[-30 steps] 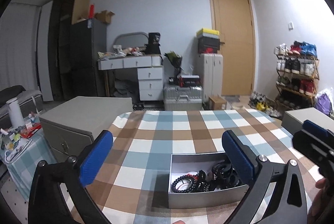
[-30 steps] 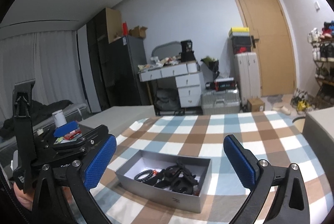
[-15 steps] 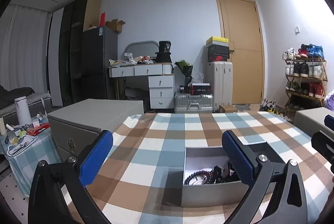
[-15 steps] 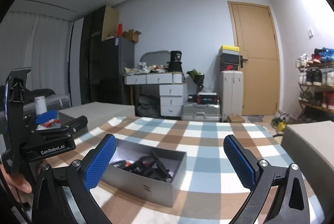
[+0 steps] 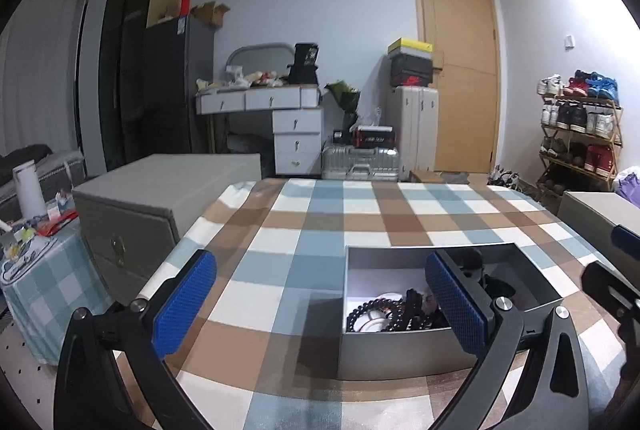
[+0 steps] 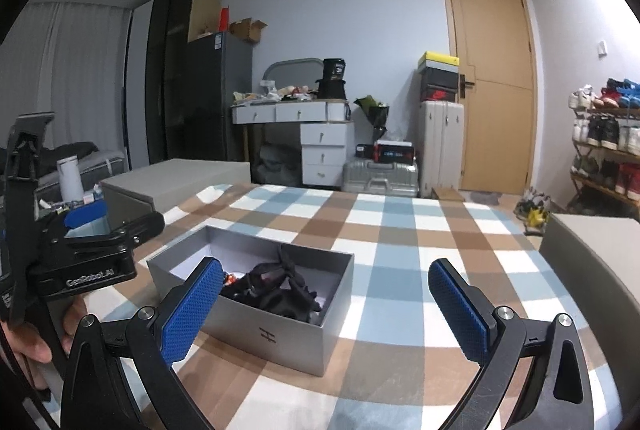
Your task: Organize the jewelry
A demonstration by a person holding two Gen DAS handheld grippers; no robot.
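Observation:
An open grey box [image 5: 400, 350] sits on the checked tablecloth [image 5: 320, 230]. Inside lie black bead bracelets [image 5: 372, 310] and other dark jewelry, tangled. The same box [image 6: 280, 330] shows in the right wrist view with a black tangled pile [image 6: 276, 290] in it. My left gripper [image 5: 320, 306] is open and empty, hovering just before the box, its right finger over the box's near side. My right gripper [image 6: 324, 310] is open and empty, above the box's near right corner. The left gripper body [image 6: 80, 262] shows at the left of the right wrist view.
A grey storage box [image 5: 160, 197] stands left of the table, another [image 6: 592, 262] at the right. A small side table with a white bottle [image 5: 28, 189] is far left. A desk, suitcases, a door and a shoe rack [image 5: 580, 133] stand behind.
Both grippers have tilted and shifted; the box now sits closer and lower in both views. Both grippers stay open and empty.

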